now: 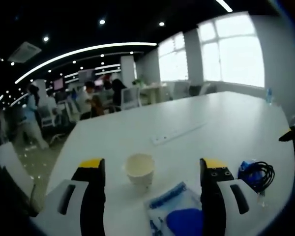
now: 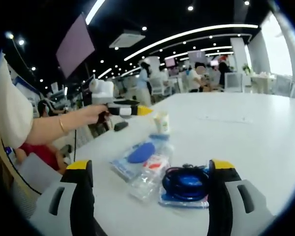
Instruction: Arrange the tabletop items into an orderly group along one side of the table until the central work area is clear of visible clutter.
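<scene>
Hovering over the white table [image 1: 226, 118], both grippers are empty with jaws spread wide, so the job looks to be at its start: nothing gathered yet.

In the left gripper view, going left to right: the left gripper [image 1: 153, 169] frames a paper cup [image 1: 139, 170] standing upright between its jaws, a little beyond the tips. Nearer the camera lies a clear packet [image 1: 173, 211] with a blue shape inside, flat on the table. Past the right jaw sits a coil of black cable [image 1: 258, 174] on something blue. A white power strip [image 1: 178, 133] lies further out toward the table's middle.

In the right gripper view, a person's hand [image 2: 96, 114] holds the left gripper [image 2: 143, 111] at the left, just beside the cup [image 2: 162, 122]. Then come the packet [image 2: 136, 155], a clear bottle [image 2: 148, 174] lying on its side against it, and the cable [image 2: 186, 182] between the jaws of the right gripper [image 2: 151, 169], near the tips.

Most likely step: a first pick. The cup suits the left gripper, which would need to advance and close gently, since thin paper crushes. The cable suits the right, though loose loops may slip or drag the blue item beneath.
</scene>
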### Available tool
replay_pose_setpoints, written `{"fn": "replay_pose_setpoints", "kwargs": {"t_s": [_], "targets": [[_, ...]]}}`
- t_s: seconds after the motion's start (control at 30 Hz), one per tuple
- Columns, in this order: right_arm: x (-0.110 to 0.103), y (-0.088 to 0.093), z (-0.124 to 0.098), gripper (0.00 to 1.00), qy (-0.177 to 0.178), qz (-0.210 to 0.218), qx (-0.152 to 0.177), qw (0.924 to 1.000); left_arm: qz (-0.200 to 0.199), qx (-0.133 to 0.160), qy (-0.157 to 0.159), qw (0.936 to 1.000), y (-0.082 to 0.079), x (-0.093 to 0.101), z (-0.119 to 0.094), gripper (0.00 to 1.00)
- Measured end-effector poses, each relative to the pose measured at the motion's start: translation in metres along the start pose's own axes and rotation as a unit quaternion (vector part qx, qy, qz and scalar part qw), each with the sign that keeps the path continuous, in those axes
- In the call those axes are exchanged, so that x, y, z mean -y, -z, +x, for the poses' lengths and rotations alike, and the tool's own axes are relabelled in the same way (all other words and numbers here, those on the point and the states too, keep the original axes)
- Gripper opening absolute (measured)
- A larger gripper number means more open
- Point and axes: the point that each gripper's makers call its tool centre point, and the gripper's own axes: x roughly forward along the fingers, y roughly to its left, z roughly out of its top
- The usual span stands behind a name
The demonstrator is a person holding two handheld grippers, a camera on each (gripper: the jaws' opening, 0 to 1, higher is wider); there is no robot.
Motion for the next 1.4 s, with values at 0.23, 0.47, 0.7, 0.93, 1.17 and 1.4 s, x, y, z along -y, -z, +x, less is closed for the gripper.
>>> {"fn": "replay_pose_setpoints", "kwargs": {"t_s": [0.23, 0.47, 0.7, 0.93, 1.17, 1.4], "targets": [[-0.006, -0.006, -0.005, 0.98, -0.002, -0.006, 0.009, 0.9999, 0.011, 0.019, 0.02, 0.9996, -0.022, 0.022, -0.026, 0.79], [-0.007, -0.008, -0.012, 0.99, 0.005, -0.005, 0.003, 1.0, 0.012, 0.032, 0.033, 0.9989, -0.039, 0.043, -0.048, 0.81], [-0.003, -0.016, -0.016, 0.99, 0.012, 0.009, -0.003, 0.9999, 0.007, 0.04, 0.036, 0.9985, -0.054, 0.054, -0.071, 0.82], [-0.013, -0.021, -0.016, 0.99, 0.005, -0.006, -0.013, 0.9999, 0.026, 0.033, 0.042, 0.9982, -0.059, 0.064, -0.089, 0.82], [-0.021, -0.02, -0.023, 0.99, 0.006, -0.009, -0.017, 0.9998, 0.014, 0.064, 0.057, 0.9962, -0.081, 0.075, -0.11, 0.84], [-0.024, -0.023, -0.027, 0.99, 0.006, -0.011, -0.02, 0.9997, 0.006, 0.092, 0.062, 0.9938, -0.11, 0.077, -0.135, 0.87]]}}
